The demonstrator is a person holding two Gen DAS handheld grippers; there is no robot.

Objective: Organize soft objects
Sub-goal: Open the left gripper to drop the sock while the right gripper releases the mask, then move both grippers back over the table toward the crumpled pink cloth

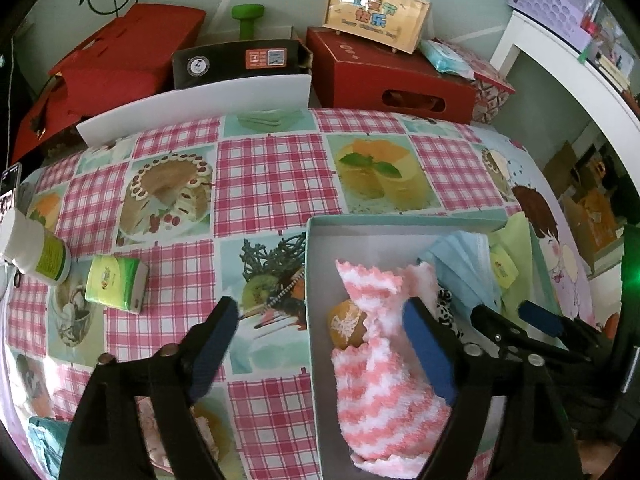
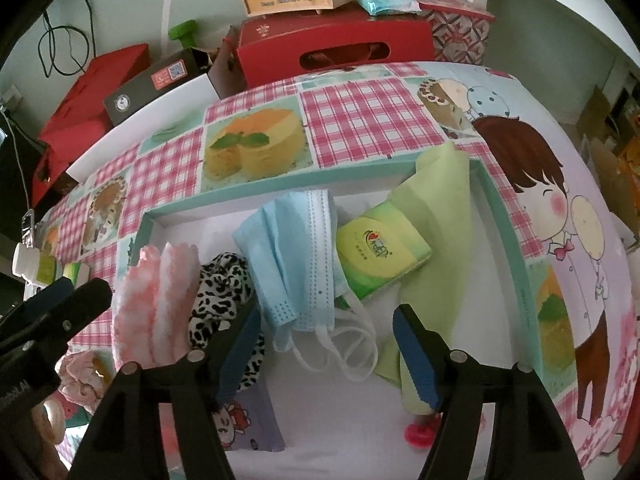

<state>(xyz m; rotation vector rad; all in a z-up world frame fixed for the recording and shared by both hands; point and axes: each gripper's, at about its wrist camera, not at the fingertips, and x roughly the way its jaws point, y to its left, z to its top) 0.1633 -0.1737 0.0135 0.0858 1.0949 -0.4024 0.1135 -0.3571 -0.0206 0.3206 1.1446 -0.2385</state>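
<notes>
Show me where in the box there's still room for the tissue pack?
Bare floor shows at the far left corner of the box, behind the pink striped sock and left of the blue mask. The right side is crowded with the green cloth.

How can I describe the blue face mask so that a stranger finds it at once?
Look inside the shallow teal-rimmed box on the tablecloth. The blue face mask lies near its middle, between the leopard-print fabric and the green tissue pack. Only it has white ear loops.
</notes>
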